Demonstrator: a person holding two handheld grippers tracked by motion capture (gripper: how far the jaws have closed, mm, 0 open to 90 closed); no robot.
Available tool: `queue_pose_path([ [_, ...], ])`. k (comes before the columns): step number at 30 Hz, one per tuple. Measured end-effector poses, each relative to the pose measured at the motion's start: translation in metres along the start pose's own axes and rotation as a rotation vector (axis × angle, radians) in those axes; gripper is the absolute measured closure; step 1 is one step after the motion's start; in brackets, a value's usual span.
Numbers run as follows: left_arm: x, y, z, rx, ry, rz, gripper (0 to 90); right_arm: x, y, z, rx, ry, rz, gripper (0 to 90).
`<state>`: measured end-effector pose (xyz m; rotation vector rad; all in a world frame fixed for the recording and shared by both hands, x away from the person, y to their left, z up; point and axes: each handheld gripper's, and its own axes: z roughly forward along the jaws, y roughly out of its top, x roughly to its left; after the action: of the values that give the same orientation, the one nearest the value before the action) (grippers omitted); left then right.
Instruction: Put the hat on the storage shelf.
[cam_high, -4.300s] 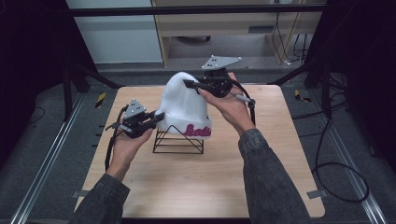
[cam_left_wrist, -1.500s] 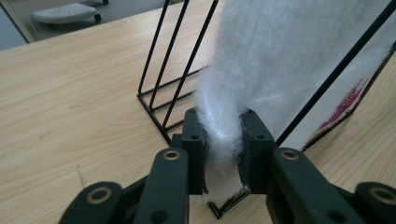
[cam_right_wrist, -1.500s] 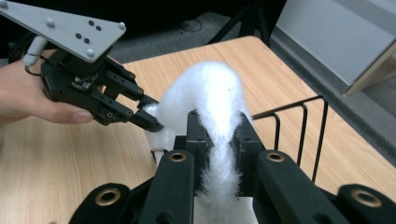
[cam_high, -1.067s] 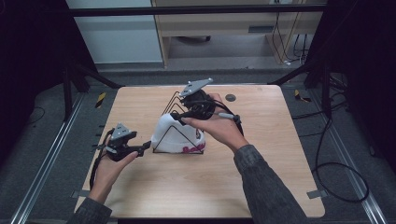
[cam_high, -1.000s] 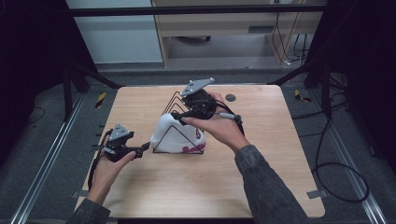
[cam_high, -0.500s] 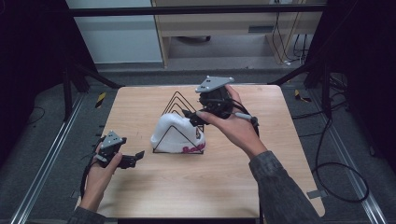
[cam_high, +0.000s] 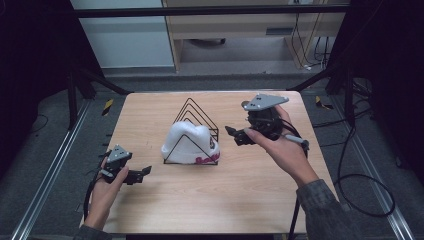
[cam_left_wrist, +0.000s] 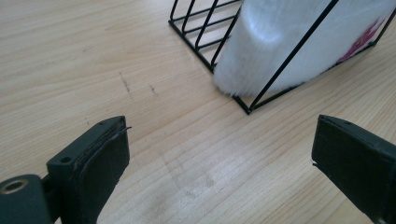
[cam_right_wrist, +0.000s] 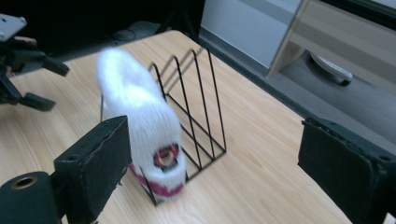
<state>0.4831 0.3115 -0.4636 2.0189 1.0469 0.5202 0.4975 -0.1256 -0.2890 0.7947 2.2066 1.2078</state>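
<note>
Hat (cam_high: 190, 142), white with a pink band, sits in the front slot of the wire rack (cam_high: 196, 114) mid-counter (cam_high: 150, 200), apparently slumped against the wires. Left gripper (cam_high: 144, 173) low beside the rack, fingers spread, just opened, empty. Right gripper (cam_high: 234, 135) raised right of the rack, fingers spread, just opened, empty.

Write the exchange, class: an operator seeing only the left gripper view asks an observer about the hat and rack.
Operator: Where is the right gripper?
Observer: The right gripper hovers right of the rack, apart from it. Its jaws have just been opening, with nothing between them.
Operator: How much of the rack does the hat fill?
Observer: The hat sits in the front slots; the rear wires stand bare.
Operator: Any marking on the hat?
Observer: A ring emblem on its red-striped cuff.
</note>
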Motion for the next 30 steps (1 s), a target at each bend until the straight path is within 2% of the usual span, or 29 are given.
queue_pose_path([
  [7, 0.002, -0.009, 0.004, 0.015, 0.007, -0.011, 4.7, -0.009, -0.036, -0.012, 0.028, -0.033, 0.008, 11.8],
  [12, 0.003, -0.012, 0.01, 0.044, 0.031, -0.001, 3.7, -0.013, -0.062, -0.015, 0.037, -0.032, 0.044, 11.7],
  [15, 0.004, -0.014, 0.012, 0.047, 0.033, -0.011, 3.7, -0.016, -0.077, -0.016, 0.045, -0.038, 0.064, 11.8],
  [30, 0.008, -0.023, 0.021, 0.073, 0.041, -0.024, 3.7, -0.026, -0.159, 0.005, 0.137, -0.062, 0.171, 12.2],
])
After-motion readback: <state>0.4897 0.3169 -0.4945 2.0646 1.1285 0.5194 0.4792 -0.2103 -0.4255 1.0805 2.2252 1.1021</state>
